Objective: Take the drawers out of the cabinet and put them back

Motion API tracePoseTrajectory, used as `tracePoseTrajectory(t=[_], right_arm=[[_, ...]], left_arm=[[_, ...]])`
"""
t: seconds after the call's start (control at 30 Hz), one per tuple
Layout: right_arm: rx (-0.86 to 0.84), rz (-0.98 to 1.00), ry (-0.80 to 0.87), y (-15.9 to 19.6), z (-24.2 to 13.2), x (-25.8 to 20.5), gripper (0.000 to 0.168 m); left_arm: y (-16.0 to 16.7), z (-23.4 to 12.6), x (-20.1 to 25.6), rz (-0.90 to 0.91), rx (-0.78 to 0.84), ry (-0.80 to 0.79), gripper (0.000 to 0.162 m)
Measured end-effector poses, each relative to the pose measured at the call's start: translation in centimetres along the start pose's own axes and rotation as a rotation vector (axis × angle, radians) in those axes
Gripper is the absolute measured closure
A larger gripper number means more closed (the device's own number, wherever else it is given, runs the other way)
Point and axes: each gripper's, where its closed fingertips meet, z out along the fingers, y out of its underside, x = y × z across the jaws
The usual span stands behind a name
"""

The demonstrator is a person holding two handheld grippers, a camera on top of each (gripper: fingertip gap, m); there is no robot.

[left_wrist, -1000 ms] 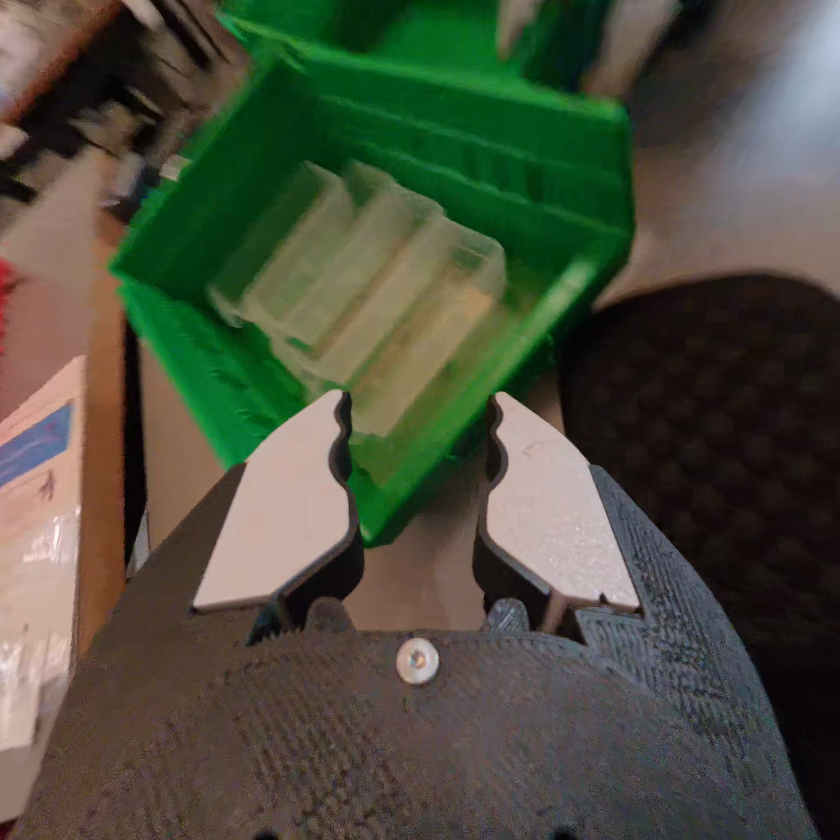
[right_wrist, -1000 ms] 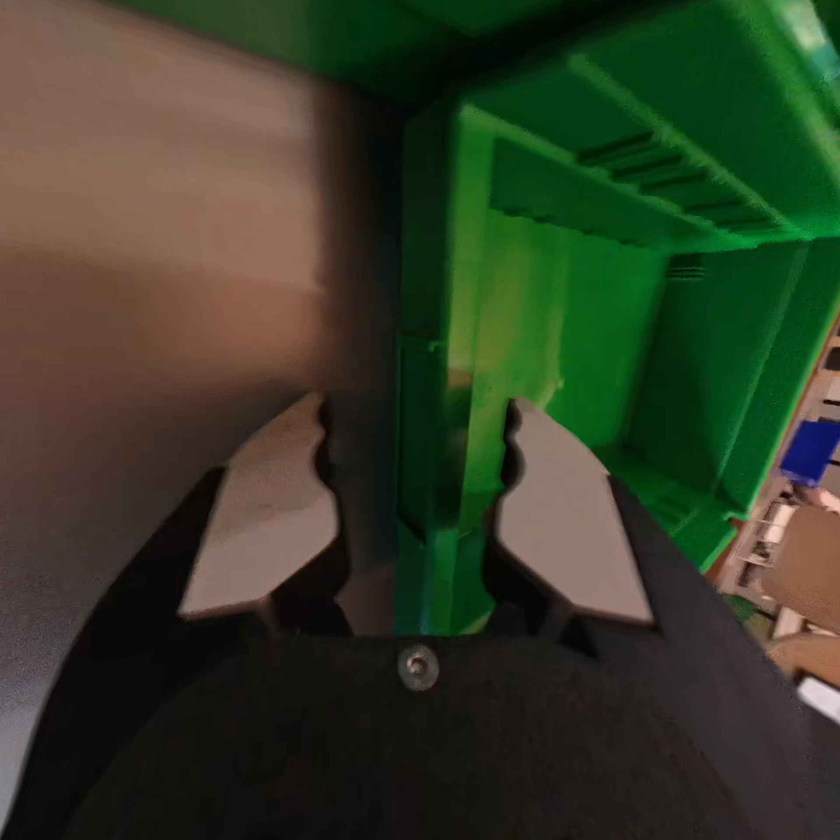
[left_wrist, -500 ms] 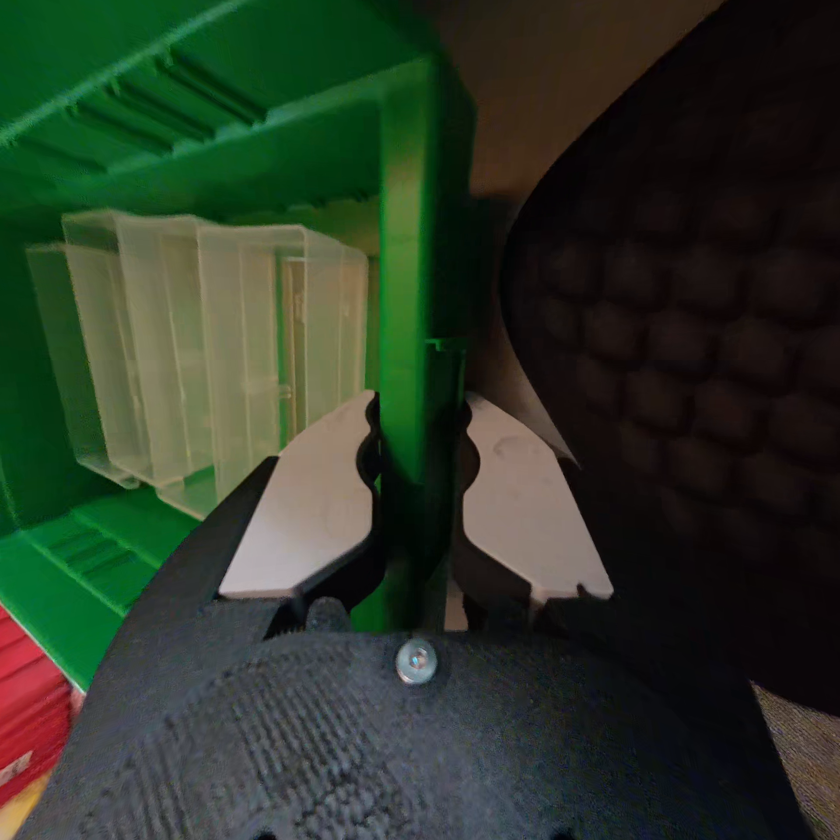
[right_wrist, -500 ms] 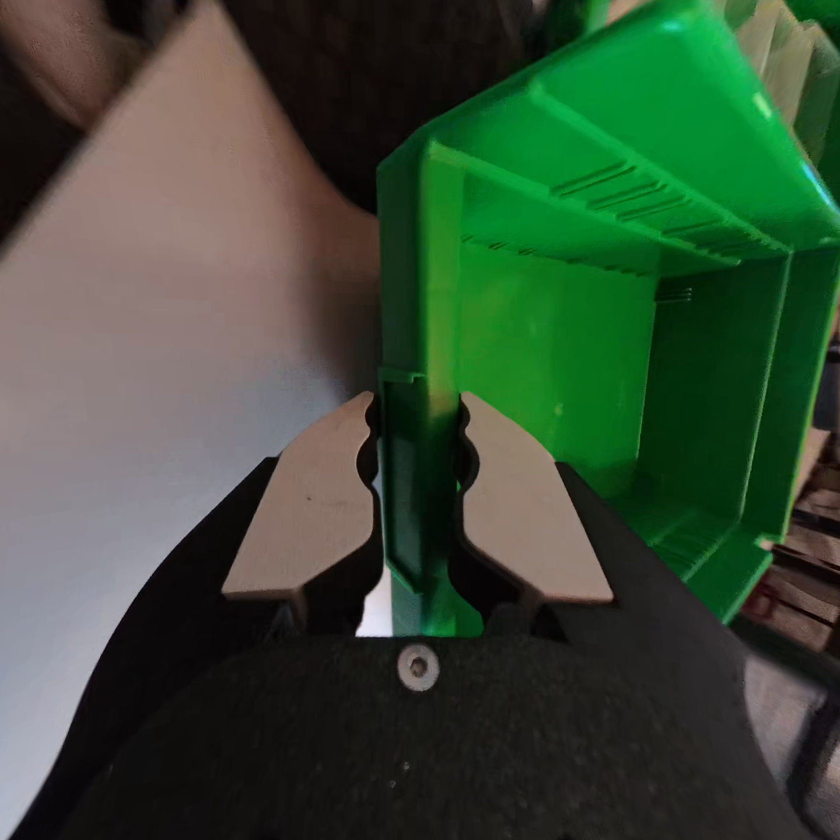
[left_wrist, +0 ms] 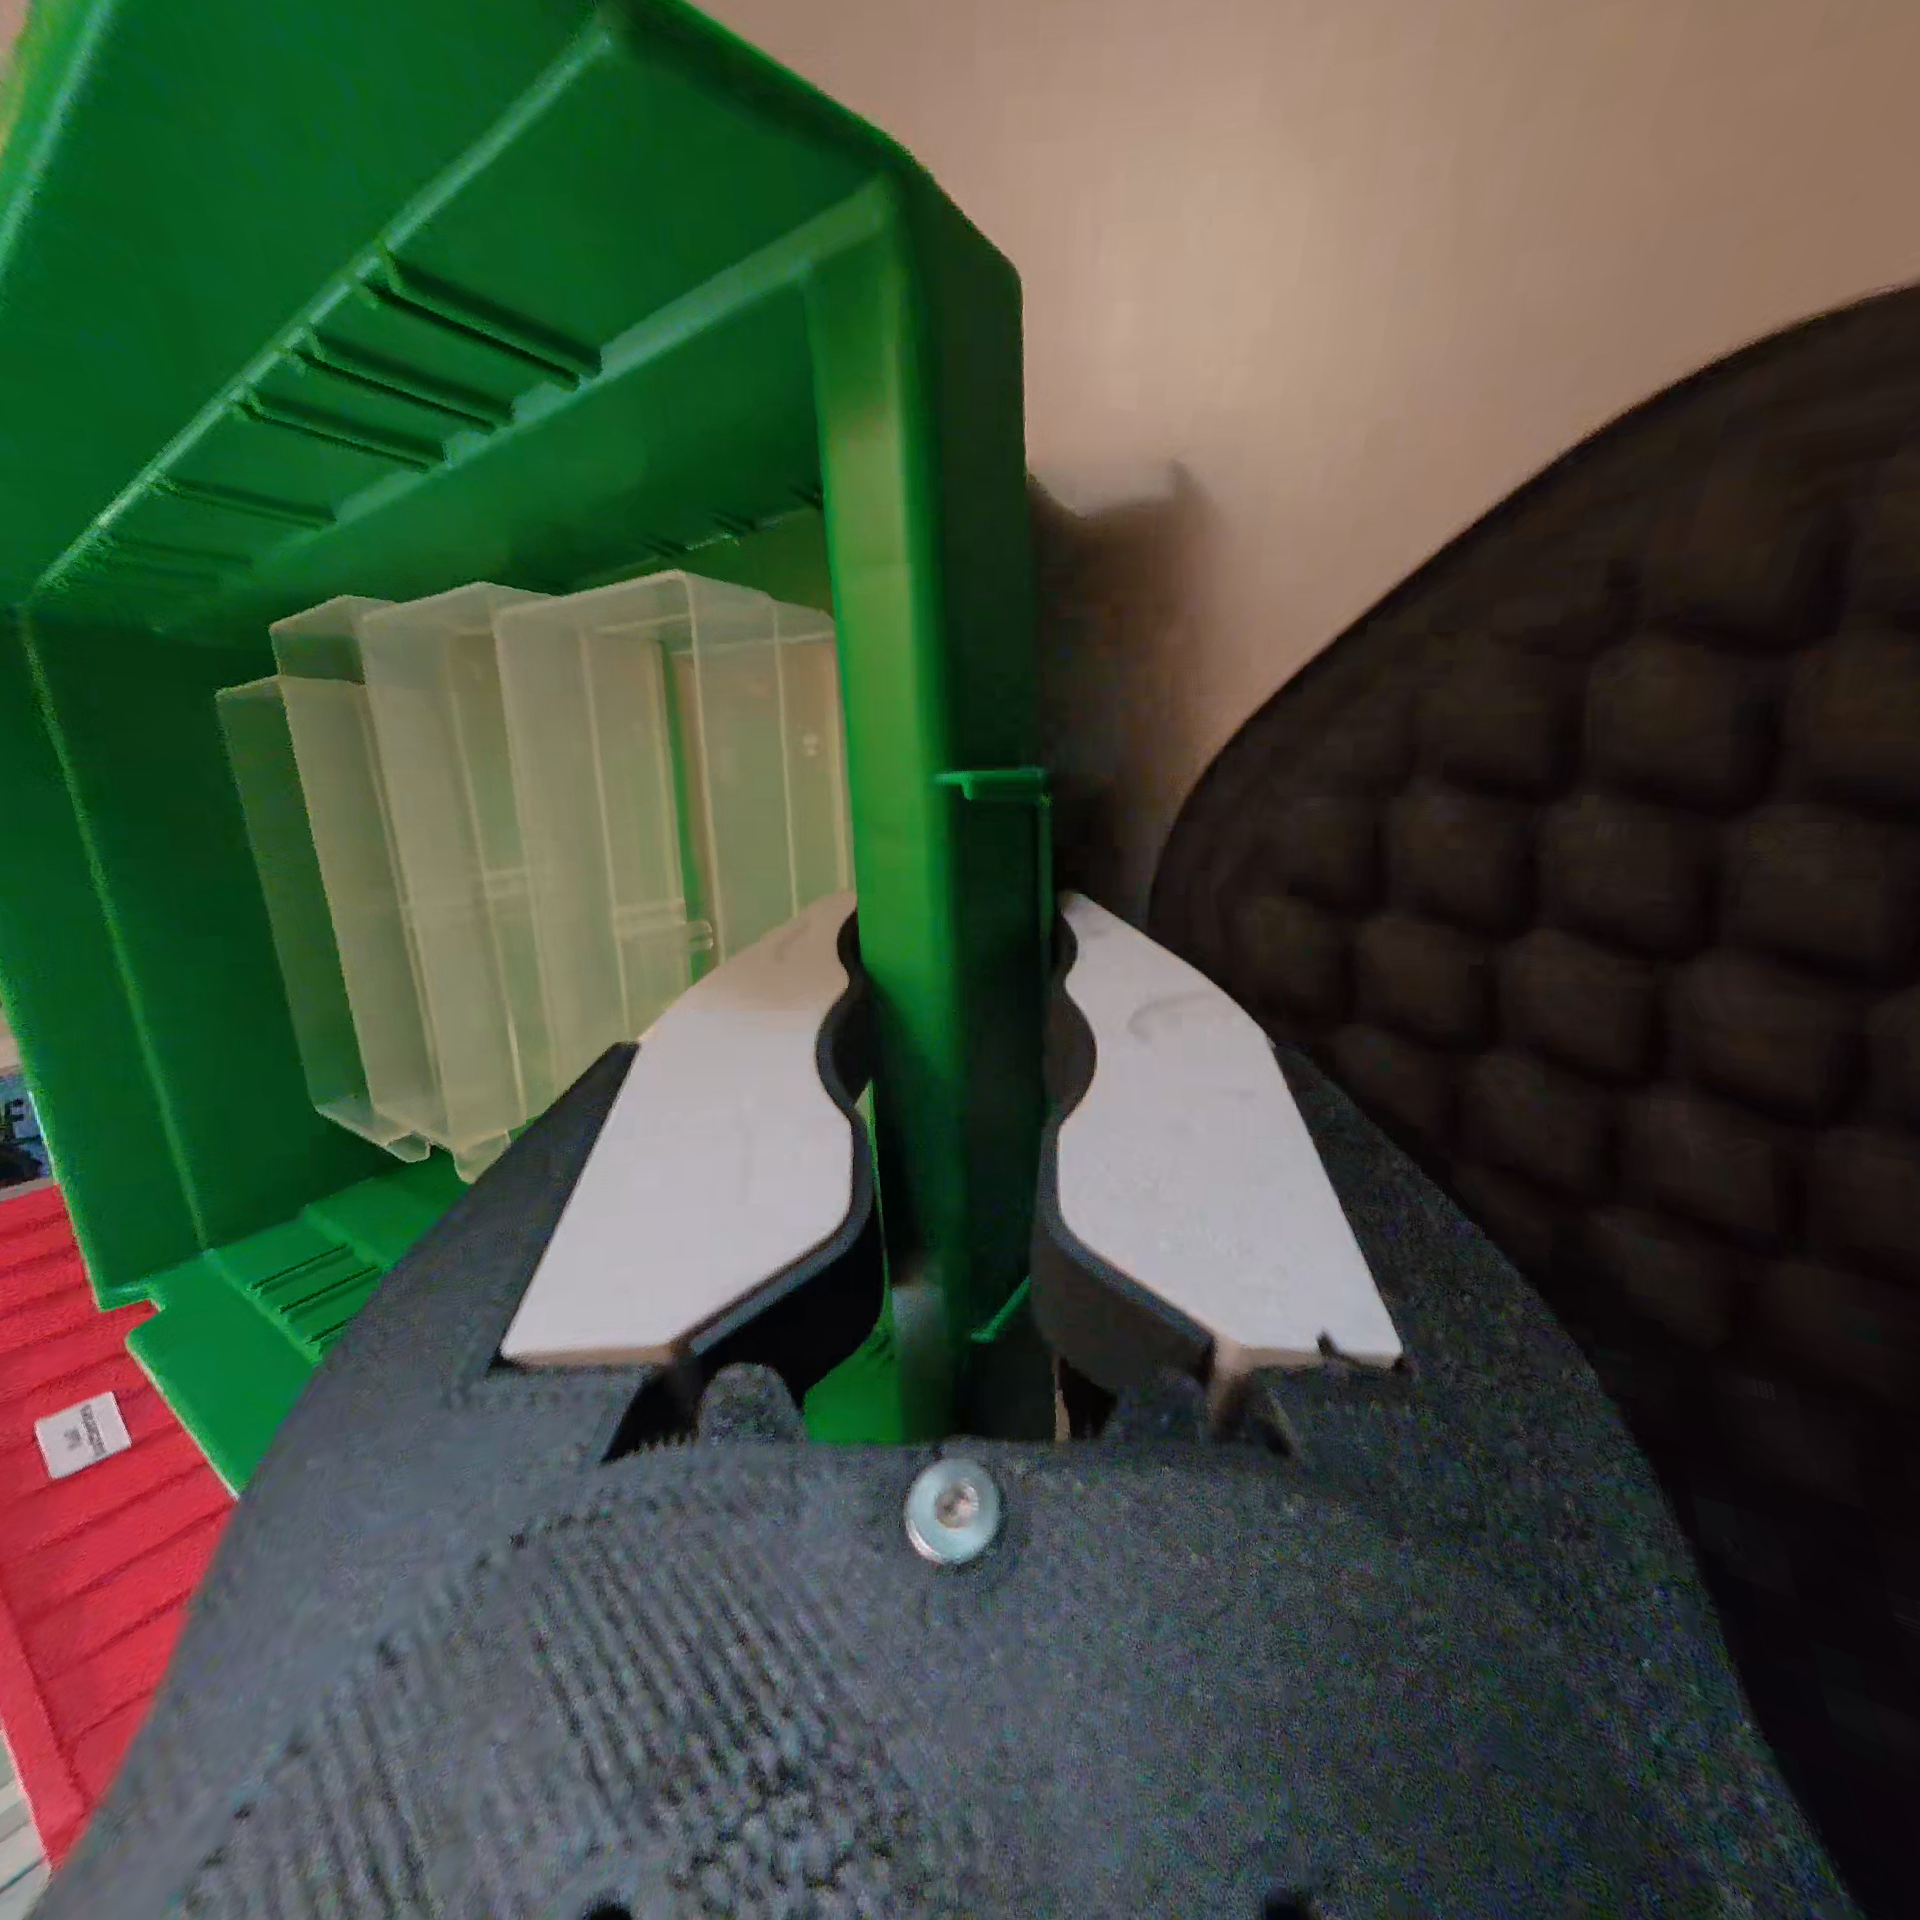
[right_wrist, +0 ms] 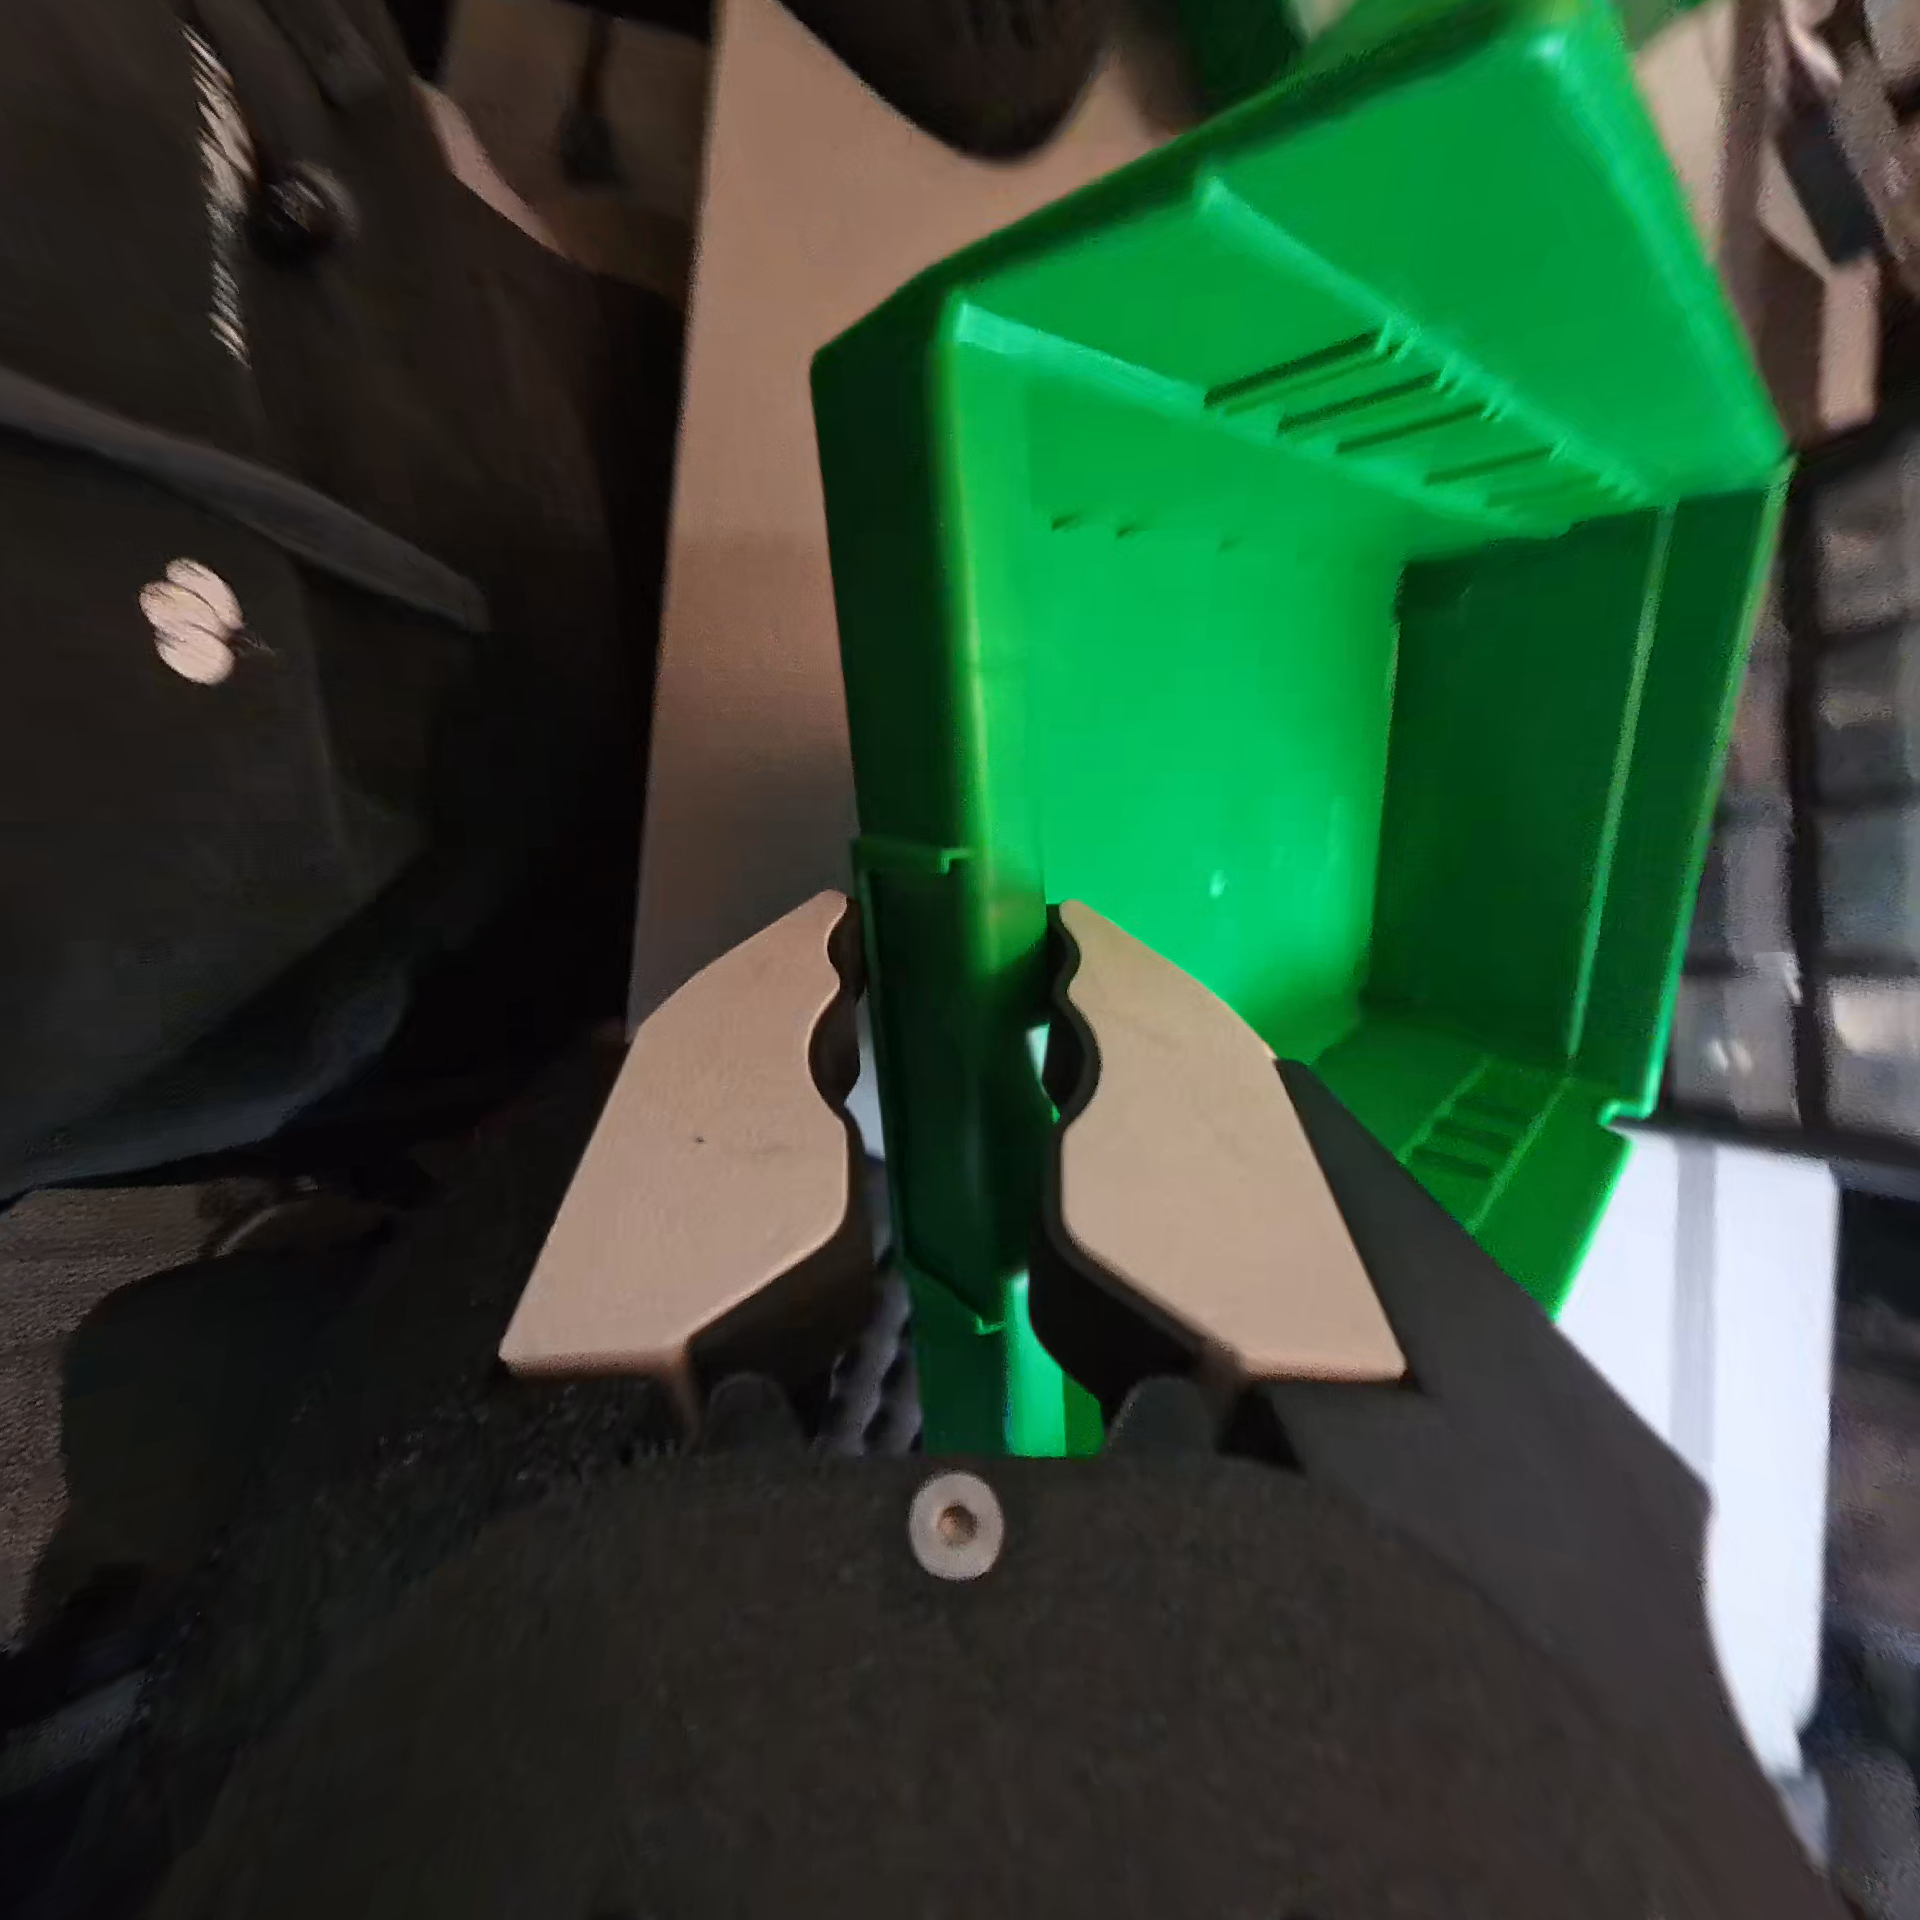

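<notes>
My left gripper is shut on the front wall of a green plastic drawer. That drawer holds several clear plastic inserts stacked against its bottom. My right gripper is shut on the front wall of a second green drawer, which is empty inside. Both drawers are held up off any surface, with their open sides facing the cameras. The cabinet is not clearly in view.
A black honeycomb-mesh chair back is close on the right of the left drawer. Red bins lie at lower left. Beige panel and dark clothing are left of the right drawer; dark shelving is at right.
Both grippers closed from open onto the drawers' front walls. Both drawers have since been lifted and tilted, and the views have shifted.
</notes>
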Motion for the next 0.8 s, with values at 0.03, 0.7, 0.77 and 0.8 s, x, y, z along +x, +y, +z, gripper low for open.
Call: tracePoseTrajectory(t=[0.03,0.7,0.77,0.8], right_arm=[[-0.037,0.027,0.046,1.0,-0.5,0.2,0.136],[-0.546,0.139,0.421,25.6,5.5,17.5,0.136],[-0.531,0.171,0.419,26.2,6.2,18.6,0.137],[-0.532,0.189,0.422,26.4,6.4,19.1,0.137]], left_arm=[[-0.5,0.1,-0.1,0.008,0.003,0.0,0.132],[-9.5,5.7,-3.4,0.091,0.106,0.001,0.13],[-9.9,6.4,-4.2,0.082,0.109,-0.009,0.13],[-10.1,6.7,-4.5,0.081,0.112,-0.013,0.13]])
